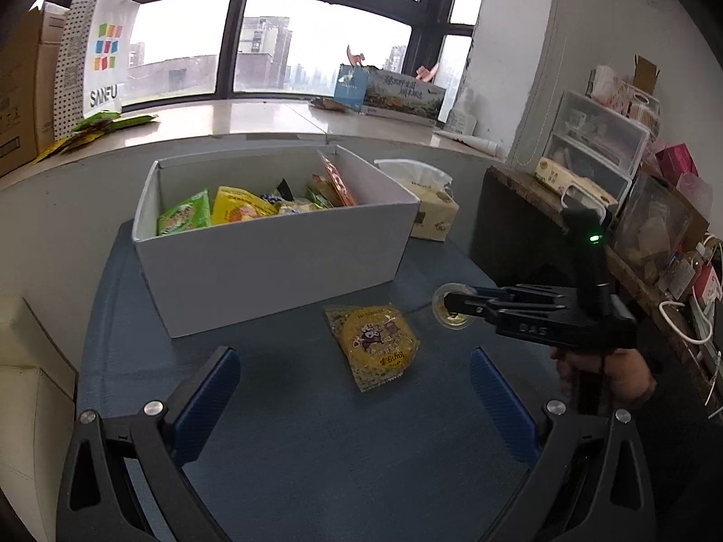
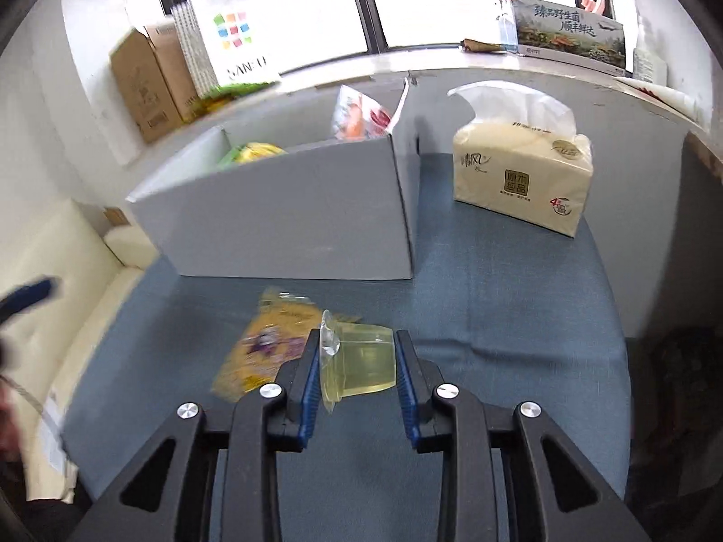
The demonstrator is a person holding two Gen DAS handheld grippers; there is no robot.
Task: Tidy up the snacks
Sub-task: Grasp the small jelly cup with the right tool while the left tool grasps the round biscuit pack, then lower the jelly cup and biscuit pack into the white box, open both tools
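The jelly cup point(image 2: 361, 363), a small clear tub of yellowish jelly, is clamped on its side between the blue pads of the right gripper point(image 2: 357, 370), held above the blue table point(image 2: 519, 316) in front of the white box point(image 1: 271, 257). The box, standing toward the table's far edge, already contains several packets: green, yellow and orange wrappers show above its rim. One yellow snack packet point(image 1: 373, 345) lies flat on the table just before the box's front wall, not yet stowed. The left gripper point(image 1: 354, 402) hangs behind that packet, fingers spread wide and empty. A tissue pack point(image 2: 519, 176) stands beside the box's right end. Judgement: largely complete; two items remain.
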